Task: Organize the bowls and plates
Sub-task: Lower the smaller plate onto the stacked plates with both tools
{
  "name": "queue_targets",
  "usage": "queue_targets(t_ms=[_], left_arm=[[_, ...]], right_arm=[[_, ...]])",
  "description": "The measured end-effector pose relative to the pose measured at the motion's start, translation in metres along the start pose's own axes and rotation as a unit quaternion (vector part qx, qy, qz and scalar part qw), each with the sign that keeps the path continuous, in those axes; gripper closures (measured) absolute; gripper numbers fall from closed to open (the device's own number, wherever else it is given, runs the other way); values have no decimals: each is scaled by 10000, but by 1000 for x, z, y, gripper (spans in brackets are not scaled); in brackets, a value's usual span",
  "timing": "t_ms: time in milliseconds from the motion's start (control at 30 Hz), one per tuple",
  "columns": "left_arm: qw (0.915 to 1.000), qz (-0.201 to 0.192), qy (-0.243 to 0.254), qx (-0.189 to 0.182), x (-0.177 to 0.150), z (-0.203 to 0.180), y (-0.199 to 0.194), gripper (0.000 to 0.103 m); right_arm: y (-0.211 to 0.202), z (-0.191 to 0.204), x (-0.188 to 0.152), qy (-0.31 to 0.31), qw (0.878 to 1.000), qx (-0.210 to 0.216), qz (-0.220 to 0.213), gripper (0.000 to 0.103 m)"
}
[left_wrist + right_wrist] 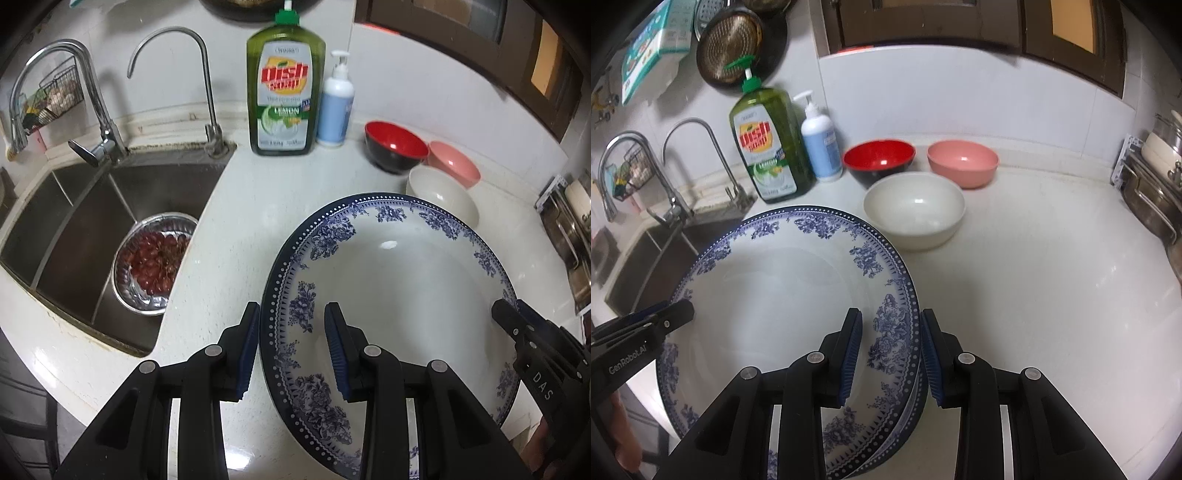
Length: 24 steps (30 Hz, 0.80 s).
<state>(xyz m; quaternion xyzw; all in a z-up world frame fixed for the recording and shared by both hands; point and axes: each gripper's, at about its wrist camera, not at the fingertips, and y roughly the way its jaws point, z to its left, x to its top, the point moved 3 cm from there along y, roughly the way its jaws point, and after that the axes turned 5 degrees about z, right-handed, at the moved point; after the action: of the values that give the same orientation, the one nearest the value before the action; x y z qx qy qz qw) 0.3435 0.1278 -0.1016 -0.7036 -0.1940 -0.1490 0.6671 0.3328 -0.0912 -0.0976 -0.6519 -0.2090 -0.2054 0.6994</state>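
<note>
A stack of blue-and-white floral plates (399, 280) (783, 295) hangs over the white counter, held from both sides. My left gripper (291, 308) straddles the stack's left rim, one pad outside and one inside, shut on it. My right gripper (892, 314) grips the right rim the same way. Each gripper shows in the other's view at the far rim. Behind the plates stand a cream bowl (914, 206), a red-and-black bowl (879, 155) and a pink bowl (962, 160), all upright. The plates hide part of the cream bowl (443, 195) in the left wrist view.
A steel sink (74, 221) lies to the left, with a metal bowl of red grapes (155, 258) in it and two faucets behind. A green dish soap bottle (286, 99) and a pump bottle (336, 107) stand by the wall. Metal cookware (1156, 184) sits at the right edge.
</note>
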Motion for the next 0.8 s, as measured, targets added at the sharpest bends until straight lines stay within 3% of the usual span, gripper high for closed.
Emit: queue_targets(t_ms=[800], left_arm=[[9979, 616, 134, 159, -19, -6, 57, 68]], right_arm=[[52, -10, -29, -8, 9975, -39, 699, 70]])
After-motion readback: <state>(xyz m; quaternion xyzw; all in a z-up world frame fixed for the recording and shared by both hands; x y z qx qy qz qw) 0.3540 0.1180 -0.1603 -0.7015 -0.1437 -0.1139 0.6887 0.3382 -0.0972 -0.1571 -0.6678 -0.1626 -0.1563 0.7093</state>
